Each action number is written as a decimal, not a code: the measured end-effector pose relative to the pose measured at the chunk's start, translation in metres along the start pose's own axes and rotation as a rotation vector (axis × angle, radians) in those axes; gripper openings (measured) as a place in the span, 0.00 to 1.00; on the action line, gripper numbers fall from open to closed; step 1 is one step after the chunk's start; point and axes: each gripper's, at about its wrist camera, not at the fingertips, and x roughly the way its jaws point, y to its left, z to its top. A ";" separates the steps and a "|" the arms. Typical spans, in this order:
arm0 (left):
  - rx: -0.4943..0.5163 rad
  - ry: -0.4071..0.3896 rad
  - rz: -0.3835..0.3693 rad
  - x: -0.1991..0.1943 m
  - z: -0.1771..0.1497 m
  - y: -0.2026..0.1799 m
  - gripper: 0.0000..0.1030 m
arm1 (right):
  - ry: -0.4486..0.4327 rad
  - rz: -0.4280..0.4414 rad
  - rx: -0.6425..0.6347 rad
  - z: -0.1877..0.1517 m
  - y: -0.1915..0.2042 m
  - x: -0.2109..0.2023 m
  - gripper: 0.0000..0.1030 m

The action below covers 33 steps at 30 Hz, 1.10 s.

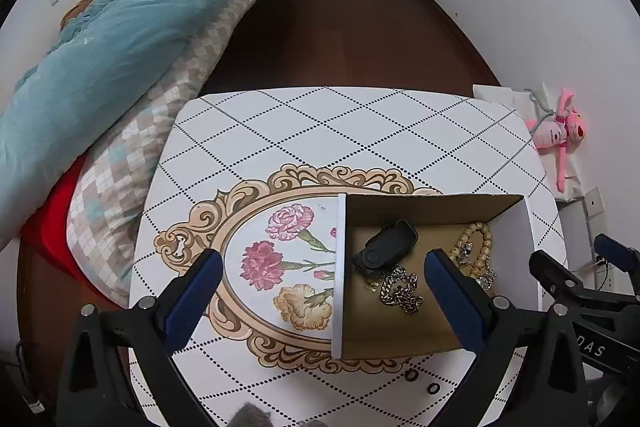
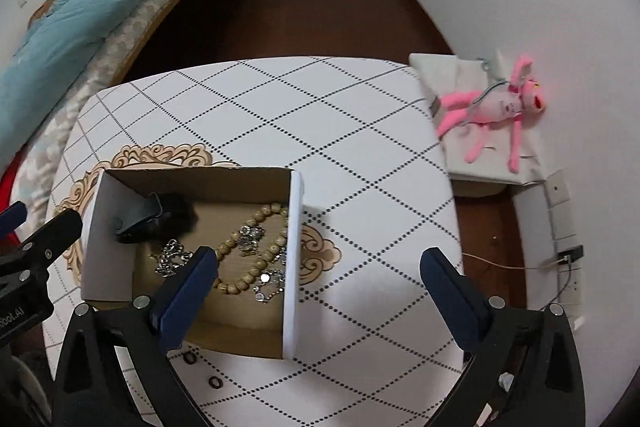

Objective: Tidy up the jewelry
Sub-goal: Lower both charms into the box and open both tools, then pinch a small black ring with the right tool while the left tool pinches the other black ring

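Both grippers spread wide, nothing between the fingers. Left gripper point(image 1: 324, 287) straddles the left wall of the cardboard box point(image 1: 340, 267); right gripper point(image 2: 320, 291) straddles its right wall point(image 2: 294, 247). Reads as a release posture with the box set down between them (judgement only).

Nearest the cameras: two small dark rings point(image 2: 190, 358) loose on the tabletop point(image 2: 280, 115), just outside the box's near wall. Likely still to be put away.

Inside the box, all jewelry lies flat on the floor:
- silver chain point(image 1: 400, 291), bunched, no clear axis
- wooden bead strand point(image 2: 248, 247) looped into an oval, long axis running near to far along the right wall
- small silver pieces point(image 2: 270, 283) on top of the loop, too small to name
- black case point(image 1: 384, 247) (looks like a swivel-type holder, not sure) at the far left, long axis diagonal, narrow end pointing to the far right corner

Box open top, walls square to the tabletop edge.

Beyond: a bed point(image 1: 120, 39), a pink plush toy point(image 2: 500, 111) on a white ledge.
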 end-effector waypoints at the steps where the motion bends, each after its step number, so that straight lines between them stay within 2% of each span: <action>1: -0.003 -0.003 -0.002 -0.002 -0.001 0.001 1.00 | -0.012 -0.011 -0.002 -0.001 0.000 -0.004 1.00; 7: -0.011 -0.038 -0.007 -0.023 -0.015 0.007 1.00 | -0.072 -0.010 -0.007 -0.013 0.004 -0.032 1.00; 11: -0.005 -0.035 0.048 -0.031 -0.046 0.011 1.00 | -0.088 0.014 -0.024 -0.035 0.009 -0.046 1.00; 17: -0.010 0.085 0.051 -0.006 -0.105 0.018 1.00 | -0.052 0.063 -0.054 -0.087 0.024 -0.036 1.00; 21: 0.007 0.198 0.042 0.023 -0.137 0.018 1.00 | 0.020 0.096 -0.077 -0.118 0.038 -0.009 0.99; 23: 0.003 0.256 0.029 0.038 -0.150 0.021 1.00 | 0.041 0.108 -0.078 -0.128 0.042 0.002 0.95; 25: -0.005 0.286 0.019 0.046 -0.158 0.023 1.00 | 0.055 0.120 -0.071 -0.135 0.045 0.010 0.80; 31: -0.021 0.282 0.009 0.047 -0.160 0.027 1.00 | 0.086 0.160 -0.094 -0.145 0.059 0.027 0.62; 33: -0.026 0.282 0.003 0.047 -0.161 0.027 1.00 | 0.082 0.164 -0.097 -0.146 0.062 0.028 0.60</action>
